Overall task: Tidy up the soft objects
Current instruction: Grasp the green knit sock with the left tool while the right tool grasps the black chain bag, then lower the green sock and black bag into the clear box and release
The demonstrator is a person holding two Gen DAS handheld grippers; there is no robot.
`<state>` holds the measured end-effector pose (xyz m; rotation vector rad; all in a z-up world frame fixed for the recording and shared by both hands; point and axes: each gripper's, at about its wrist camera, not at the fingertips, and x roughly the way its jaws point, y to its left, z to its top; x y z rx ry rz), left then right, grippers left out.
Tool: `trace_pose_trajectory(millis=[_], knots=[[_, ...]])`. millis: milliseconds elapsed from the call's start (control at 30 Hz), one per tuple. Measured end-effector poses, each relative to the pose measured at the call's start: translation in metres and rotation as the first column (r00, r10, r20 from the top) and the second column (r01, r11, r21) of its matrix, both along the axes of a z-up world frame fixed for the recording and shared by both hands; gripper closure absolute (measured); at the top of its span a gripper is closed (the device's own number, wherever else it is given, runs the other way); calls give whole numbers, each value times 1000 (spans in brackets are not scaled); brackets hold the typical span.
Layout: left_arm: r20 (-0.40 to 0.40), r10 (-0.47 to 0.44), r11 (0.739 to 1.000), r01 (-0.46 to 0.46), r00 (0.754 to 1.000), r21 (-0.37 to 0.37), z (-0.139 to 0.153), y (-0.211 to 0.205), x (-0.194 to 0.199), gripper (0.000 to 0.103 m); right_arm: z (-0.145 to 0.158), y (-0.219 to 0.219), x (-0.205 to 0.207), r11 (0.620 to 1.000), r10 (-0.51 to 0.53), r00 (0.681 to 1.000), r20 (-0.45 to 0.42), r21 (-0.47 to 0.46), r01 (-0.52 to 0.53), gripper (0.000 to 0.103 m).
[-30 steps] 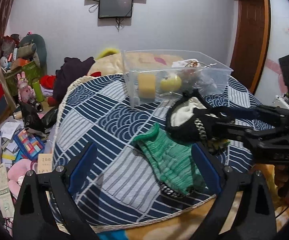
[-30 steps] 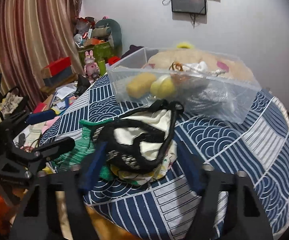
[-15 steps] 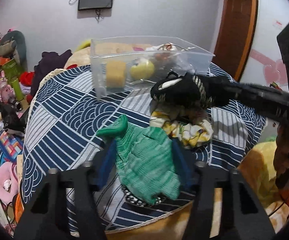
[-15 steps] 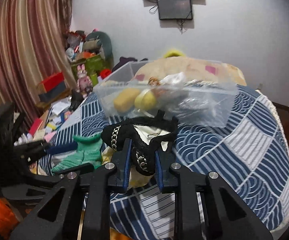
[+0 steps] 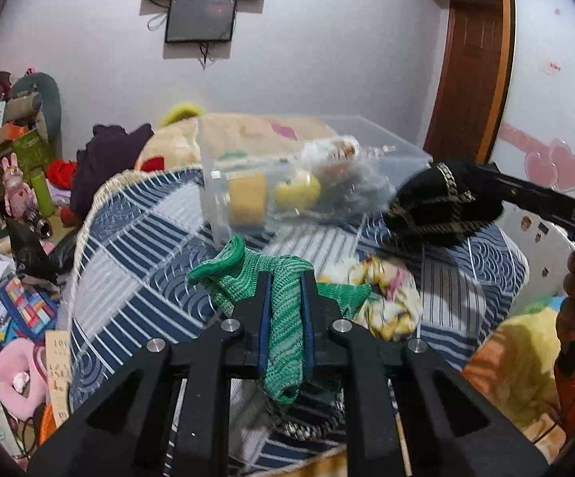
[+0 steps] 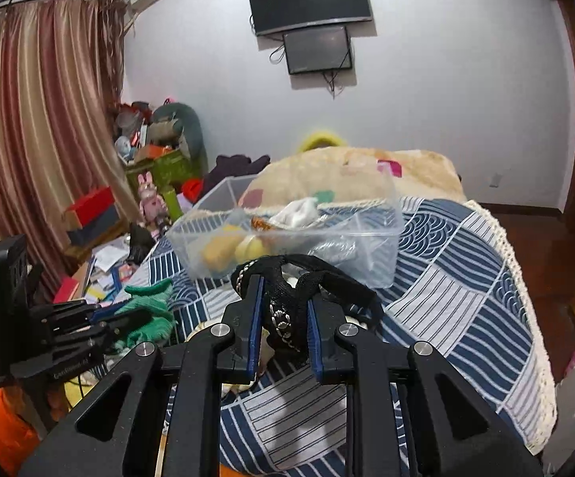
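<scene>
My left gripper [image 5: 284, 292] is clamped on the green knitted sock [image 5: 277, 302], which is pinched between the 2 blue pads and hangs out both ways: the cuff end flops forward over the quilt, the other end droops down behind the fingers. Under it, at the near edge of the bed, lies the blue-and-white patterned quilt [image 5: 136, 262] with a fringed border.

My right gripper [image 6: 283, 318] grips the black garment with chain trim [image 6: 287, 298]; its straps loop forward past the fingertips and it is lifted off the quilt. In the left view the same black bundle [image 5: 442, 202] hangs at the right, held up in the air above the quilt.

Just beyond the sock, toward the right edge of the bed, a crumpled yellow floral cloth [image 5: 382, 298] rests on the quilt.

Farther back, near the middle of the bed, stands the clear plastic bin [image 5: 311, 183]. Inside it I can see a yellow sponge block [image 5: 247, 198], a yellow-green round thing [image 5: 297, 190], and a white cloth [image 6: 299, 214] with other items too blurred to name.

Behind the bin lies a beige plush blanket [image 6: 366, 171]. On the far wall hang 2 dark screens [image 6: 311, 0].
</scene>
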<state>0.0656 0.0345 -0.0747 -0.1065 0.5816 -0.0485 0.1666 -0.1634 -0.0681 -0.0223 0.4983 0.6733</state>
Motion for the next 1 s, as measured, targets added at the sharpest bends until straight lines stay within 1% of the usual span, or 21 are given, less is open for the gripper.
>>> trace_pose_trajectory(millis=[167,267,367,567,700,800,867,1000], knots=[[61,2,1000,-3,998,5,23,2,8,90,13,-6,4,1000,-19,999,31,22,18,86],[95,18,999,-22,995,39,39,0,12,90,25,-7,6,999,-24,997,69,31,22,86],[128,24,999,-29,991,37,52,2,16,90,40,-6,7,999,-30,993,114,46,25,86],[171,29,998,-38,985,51,68,2,30,90,64,2,15,998,-42,981,188,63,31,87],[192,28,999,-34,981,26,72,6,41,90,73,11,33,997,-57,981,188,68,45,87],[194,32,999,-36,980,16,71,9,54,90,73,18,44,996,-57,983,176,72,45,87],[179,35,999,-35,983,-2,66,10,65,90,70,24,52,997,-53,984,168,66,42,87],[143,48,999,-48,989,-2,51,8,84,90,57,34,67,999,-33,991,132,37,29,87]])
